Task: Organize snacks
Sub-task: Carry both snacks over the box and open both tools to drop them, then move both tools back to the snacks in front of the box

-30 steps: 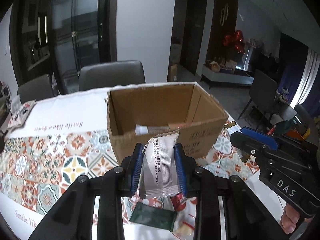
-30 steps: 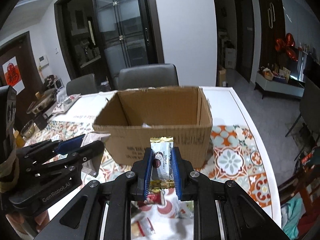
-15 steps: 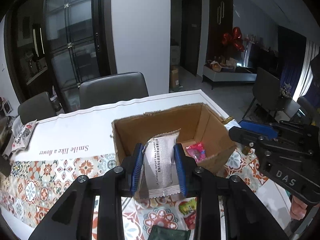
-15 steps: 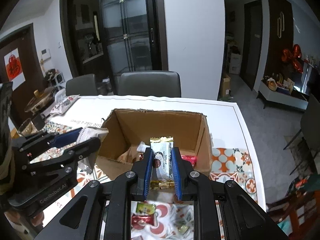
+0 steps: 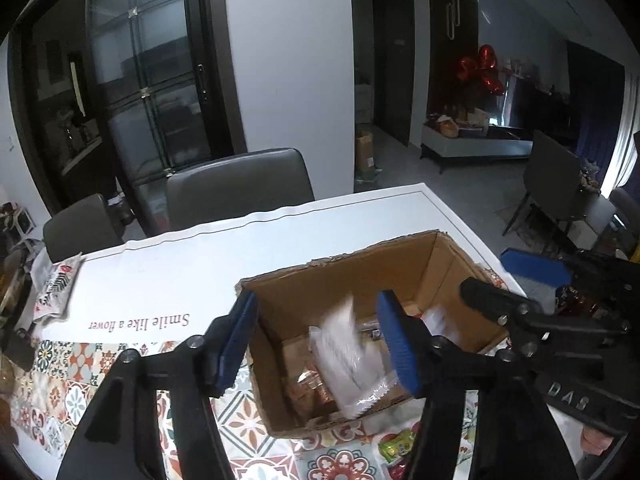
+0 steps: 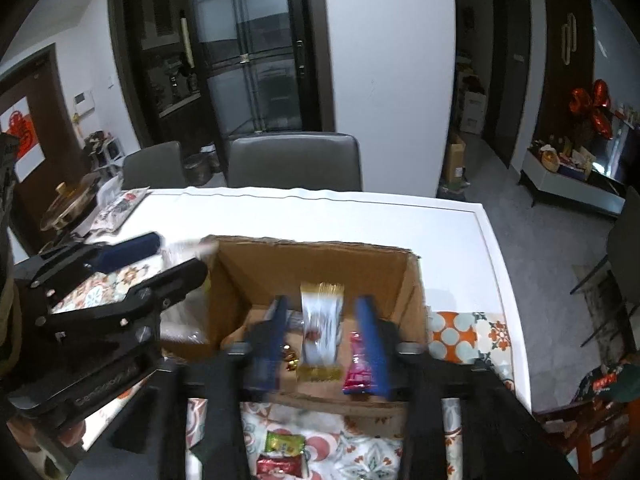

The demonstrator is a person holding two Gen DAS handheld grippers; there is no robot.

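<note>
An open cardboard box (image 5: 452,264) stands on the patterned tablecloth; it also shows in the right wrist view (image 6: 412,292). My left gripper (image 5: 320,340) is open above the box, and a white snack packet (image 5: 348,364), blurred, is loose between its fingers, dropping into the box. My right gripper (image 6: 324,340) is open above the box, and a white packet with gold ends (image 6: 320,332), blurred, is loose between its fingers. A pink snack (image 6: 358,364) and other wrappers lie inside the box.
Loose snacks lie on the tablecloth in front of the box: a green one (image 6: 284,444) and a red one (image 6: 278,466). Two grey chairs (image 5: 240,188) stand behind the table. A patterned bag (image 5: 54,284) lies at the table's far left. The table's right edge (image 6: 504,288) is near the box.
Both grippers have moved forward over the box and opened. The white packet and the gold-ended packet have been let go and are falling into the box.
</note>
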